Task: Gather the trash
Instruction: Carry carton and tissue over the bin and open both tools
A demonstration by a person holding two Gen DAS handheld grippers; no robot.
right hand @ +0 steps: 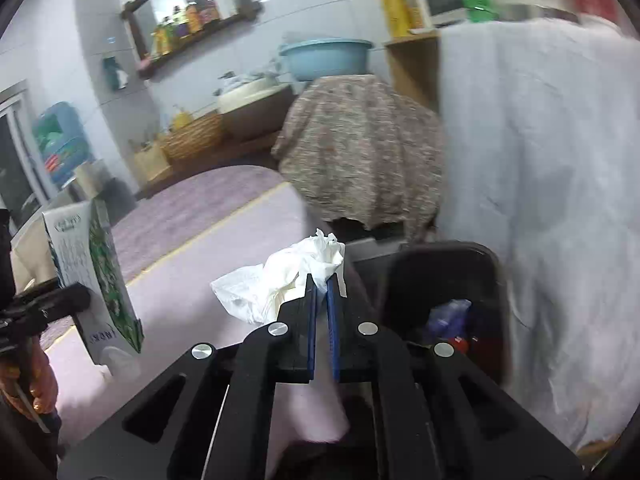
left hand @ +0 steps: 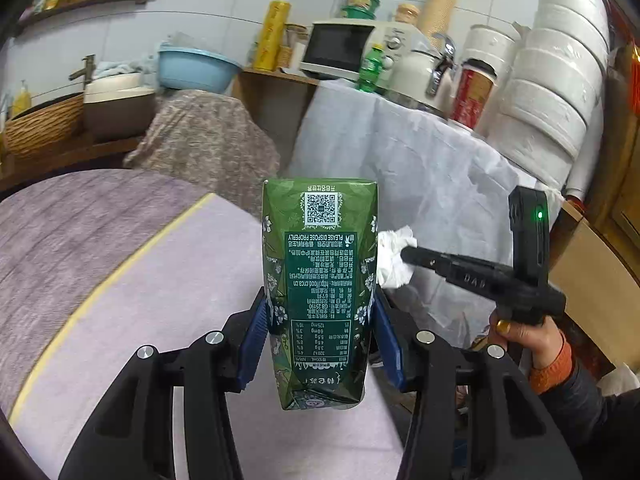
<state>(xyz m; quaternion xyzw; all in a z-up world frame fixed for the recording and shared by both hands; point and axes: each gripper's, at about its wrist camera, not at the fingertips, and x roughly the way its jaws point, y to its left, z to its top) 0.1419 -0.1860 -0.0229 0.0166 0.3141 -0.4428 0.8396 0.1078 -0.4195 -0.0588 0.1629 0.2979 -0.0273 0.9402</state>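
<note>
**Both grippers loaded, bin not yet fed**

Blue pads of the left gripper (left hand: 320,340) clamp one green carton (left hand: 320,280), held upright above the pink table (left hand: 140,320). To its right, the right gripper (right hand: 324,292) pinches one crumpled white tissue (right hand: 280,280) between nearly closed jaws, just near of a black bin (right hand: 440,280) that already holds some scraps. Judging by this, two items are picked up and neither is dropped in yet; that remains. No other trash shows on the table.
</note>
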